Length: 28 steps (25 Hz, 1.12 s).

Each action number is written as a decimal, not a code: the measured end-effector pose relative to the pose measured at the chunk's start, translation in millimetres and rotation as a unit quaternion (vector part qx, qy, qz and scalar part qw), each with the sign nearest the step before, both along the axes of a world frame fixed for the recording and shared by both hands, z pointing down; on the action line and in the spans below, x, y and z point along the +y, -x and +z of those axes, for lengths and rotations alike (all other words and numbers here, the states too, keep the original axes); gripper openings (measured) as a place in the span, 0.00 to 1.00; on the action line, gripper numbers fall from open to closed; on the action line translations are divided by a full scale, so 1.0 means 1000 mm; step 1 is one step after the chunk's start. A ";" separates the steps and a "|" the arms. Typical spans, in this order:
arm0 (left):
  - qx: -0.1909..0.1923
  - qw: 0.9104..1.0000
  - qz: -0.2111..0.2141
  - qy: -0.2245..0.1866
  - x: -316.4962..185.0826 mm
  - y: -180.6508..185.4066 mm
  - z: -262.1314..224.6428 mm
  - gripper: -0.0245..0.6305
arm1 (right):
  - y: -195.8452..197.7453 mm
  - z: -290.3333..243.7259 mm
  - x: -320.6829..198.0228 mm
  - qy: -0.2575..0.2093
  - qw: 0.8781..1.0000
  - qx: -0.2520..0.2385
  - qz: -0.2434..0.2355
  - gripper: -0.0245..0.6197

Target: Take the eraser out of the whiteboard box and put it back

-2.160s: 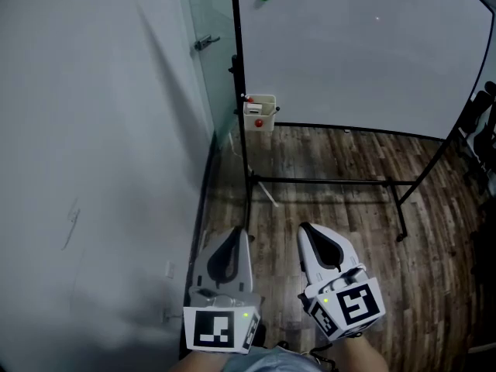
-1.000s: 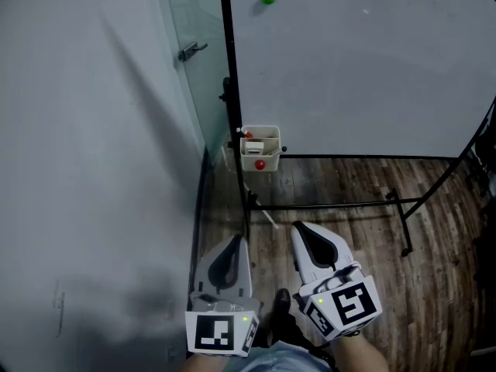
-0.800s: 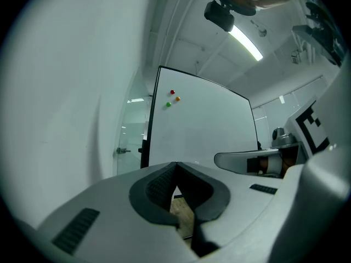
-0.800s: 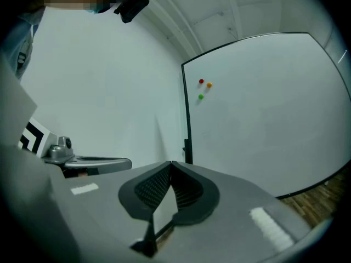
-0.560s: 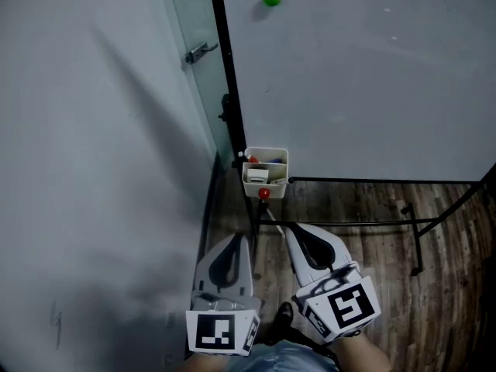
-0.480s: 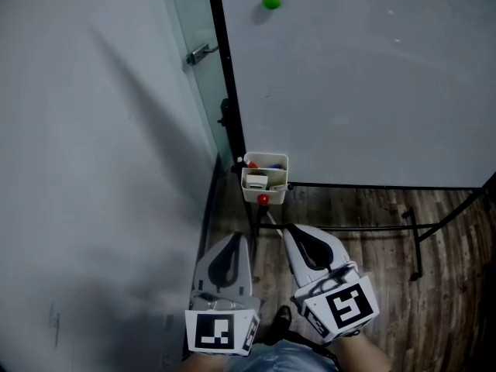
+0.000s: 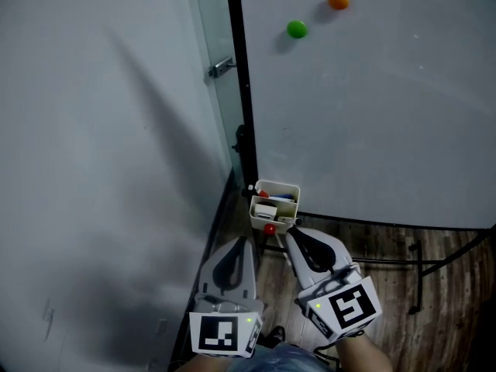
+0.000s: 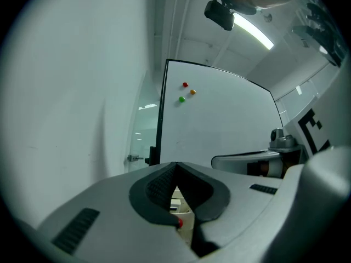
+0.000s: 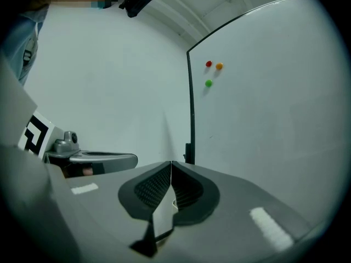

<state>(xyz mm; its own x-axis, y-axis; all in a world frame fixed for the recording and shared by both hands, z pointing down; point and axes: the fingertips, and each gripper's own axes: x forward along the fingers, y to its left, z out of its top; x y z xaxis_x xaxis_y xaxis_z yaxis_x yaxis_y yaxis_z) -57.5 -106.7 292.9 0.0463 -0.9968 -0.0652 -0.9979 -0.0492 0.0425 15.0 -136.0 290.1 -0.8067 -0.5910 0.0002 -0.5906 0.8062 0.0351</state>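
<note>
wall [image 7: 93, 169] fills the left side of the head view. low and left of centre, my left gripper [image 7: 239, 244] has its fingers [image 8: 159, 188] pressed together at the tips, with nothing held between them. at centre, just above both tips, the whiteboard box [image 7: 277, 186] hangs at the lower left corner of the whiteboard [image 7: 372, 115]. the eraser [image 7: 265, 211] lies inside it as a pale block. right of that, my right gripper [image 7: 294, 236] is closed too, and empty. a green magnet [image 7: 296, 29] and an orange magnet [image 7: 338, 0] sit near the top of the board.
</note>
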 end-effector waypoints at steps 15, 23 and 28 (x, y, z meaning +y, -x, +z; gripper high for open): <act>0.023 0.999 -0.017 0.021 -0.058 0.036 0.019 0.05 | 0.033 0.026 -0.061 0.009 0.997 0.059 -0.046 0.08; 0.039 0.998 -0.018 0.050 -0.092 0.056 0.043 0.05 | 0.060 0.062 -0.077 0.030 0.984 0.136 -0.108 0.20; 0.051 0.997 -0.018 0.057 -0.109 0.065 0.051 0.05 | 0.069 0.082 -0.086 0.042 0.973 0.184 -0.136 0.25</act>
<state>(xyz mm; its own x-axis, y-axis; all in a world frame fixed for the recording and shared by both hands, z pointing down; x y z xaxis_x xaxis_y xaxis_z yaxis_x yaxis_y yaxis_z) -123.0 -216.0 343.9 0.0093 -0.9989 0.0456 -0.9891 -0.0025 0.1473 -53.9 -221.9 372.5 -0.8692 -0.3414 0.3576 -0.3149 0.9399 0.1320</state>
